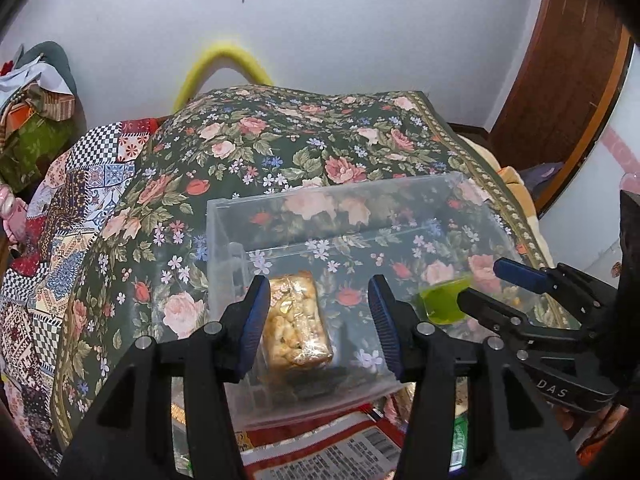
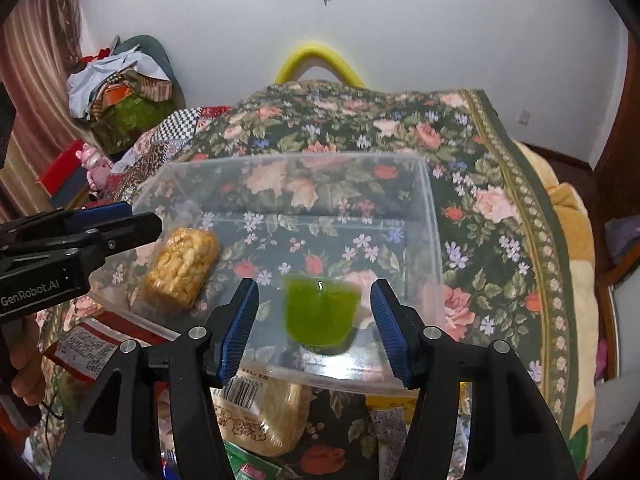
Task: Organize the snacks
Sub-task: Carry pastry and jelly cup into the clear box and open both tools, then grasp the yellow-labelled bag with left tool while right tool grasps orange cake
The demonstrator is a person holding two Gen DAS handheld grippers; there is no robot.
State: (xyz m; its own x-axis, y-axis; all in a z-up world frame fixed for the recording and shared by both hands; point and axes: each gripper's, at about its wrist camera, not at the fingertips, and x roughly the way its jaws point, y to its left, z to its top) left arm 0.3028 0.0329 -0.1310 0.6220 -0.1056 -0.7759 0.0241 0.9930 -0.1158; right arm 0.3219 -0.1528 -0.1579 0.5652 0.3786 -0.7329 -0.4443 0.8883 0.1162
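Snack bar (image 1: pixel 296 320): golden, clear-wrapped, in bin (image 1: pixel 224 216) | green cup (image 2: pixel 320 312): blurred | both tools unclenched, empty

Clear plastic bin (image 2: pixel 434 240): smooth, glossy walls. Golden snack bar (image 1: pixel 298 320): shiny transparent film wrap. Green jelly cup (image 2: pixel 322 312): translucent plastic. Floral cover (image 1: pixel 280 140): matt woven cloth. Gripper pads (image 1: pixel 256 320): ribbed blue, on matt black plastic.

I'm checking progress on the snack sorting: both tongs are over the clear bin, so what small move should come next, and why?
Probably draw both tongs back toward the packets lying in front of the clear bin. The left tongs and right tongs stand open, gripping nothing; the wrapped snack bar and blurred green jelly cup appear already inside.
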